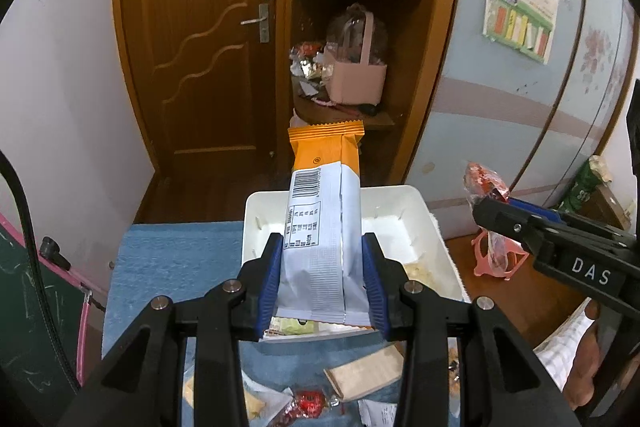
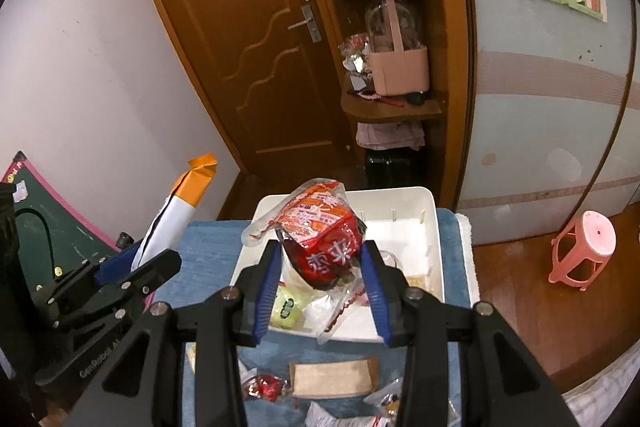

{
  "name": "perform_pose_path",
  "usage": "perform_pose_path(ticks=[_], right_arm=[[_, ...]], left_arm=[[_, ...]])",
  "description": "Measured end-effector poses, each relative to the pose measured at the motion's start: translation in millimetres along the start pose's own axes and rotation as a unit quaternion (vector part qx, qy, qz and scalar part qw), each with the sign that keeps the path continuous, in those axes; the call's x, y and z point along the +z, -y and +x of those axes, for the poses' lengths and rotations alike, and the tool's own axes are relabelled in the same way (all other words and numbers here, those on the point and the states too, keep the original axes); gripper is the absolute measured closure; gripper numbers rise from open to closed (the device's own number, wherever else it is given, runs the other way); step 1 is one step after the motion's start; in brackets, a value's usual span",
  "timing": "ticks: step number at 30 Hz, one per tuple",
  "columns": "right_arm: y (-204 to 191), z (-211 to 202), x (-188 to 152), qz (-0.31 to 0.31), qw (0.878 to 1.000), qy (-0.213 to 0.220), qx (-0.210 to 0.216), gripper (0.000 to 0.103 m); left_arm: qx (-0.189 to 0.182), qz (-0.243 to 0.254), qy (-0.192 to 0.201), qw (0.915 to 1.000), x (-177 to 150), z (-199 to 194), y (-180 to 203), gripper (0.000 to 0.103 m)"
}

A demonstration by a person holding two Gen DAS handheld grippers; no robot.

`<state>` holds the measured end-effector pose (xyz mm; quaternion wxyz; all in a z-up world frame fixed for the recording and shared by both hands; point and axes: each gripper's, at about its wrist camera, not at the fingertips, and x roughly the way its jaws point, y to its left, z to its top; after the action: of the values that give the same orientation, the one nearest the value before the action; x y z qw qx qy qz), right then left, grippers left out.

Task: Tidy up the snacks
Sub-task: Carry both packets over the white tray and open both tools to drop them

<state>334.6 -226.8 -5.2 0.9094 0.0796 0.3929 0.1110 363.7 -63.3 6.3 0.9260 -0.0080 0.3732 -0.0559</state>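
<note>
My left gripper (image 1: 323,277) is shut on a long orange and white snack packet (image 1: 322,211), held upright above the near half of the white divided bin (image 1: 256,211). The same packet (image 2: 176,215) and left gripper (image 2: 136,259) show at the left of the right wrist view. My right gripper (image 2: 320,267) is shut on a red snack in clear wrap (image 2: 324,231), held over the bin (image 2: 432,223). In the left wrist view the right gripper (image 1: 490,205) and its red snack (image 1: 484,183) sit at the right.
The bin stands on a blue cloth (image 1: 176,259) and holds a green packet (image 2: 286,309) and other wrapped snacks. Loose snacks lie near me on the cloth: a tan packet (image 2: 334,379) and a red candy (image 2: 268,387). A pink stool (image 2: 584,251) stands on the floor at right.
</note>
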Motion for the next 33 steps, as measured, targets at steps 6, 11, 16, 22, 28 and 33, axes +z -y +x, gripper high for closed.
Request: perform_pose_path(ticks=[6, 11, 16, 22, 28, 33], right_arm=[[2.5, 41.6, 5.8, -0.02, 0.999, -0.037, -0.004, 0.048], [4.9, 52.1, 3.6, -0.02, 0.998, -0.056, 0.002, 0.046], [5.7, 48.7, -1.7, -0.029, 0.998, -0.06, 0.001, 0.045], [6.9, 37.6, -1.6, -0.025, 0.998, -0.054, -0.004, 0.045], [-0.7, 14.9, -6.9, -0.029, 0.999, -0.042, -0.012, 0.045], [-5.2, -7.1, -14.1, -0.017, 0.999, -0.039, -0.009, 0.045]], left_arm=[[0.039, 0.002, -0.033, 0.9987, -6.9, 41.6, -1.5, 0.028], [0.048, -0.005, -0.034, 0.9983, -11.4, 51.2, -8.5, 0.015], [0.053, -0.013, -0.043, 0.9976, -17.2, 49.9, -18.2, 0.015], [0.046, -0.027, -0.046, 0.9975, -21.8, 36.4, -25.3, 0.015], [0.031, -0.03, -0.034, 0.9985, -25.0, 11.2, -28.7, 0.015], [0.016, -0.018, -0.016, 0.9996, -26.3, -18.1, -25.5, 0.015]])
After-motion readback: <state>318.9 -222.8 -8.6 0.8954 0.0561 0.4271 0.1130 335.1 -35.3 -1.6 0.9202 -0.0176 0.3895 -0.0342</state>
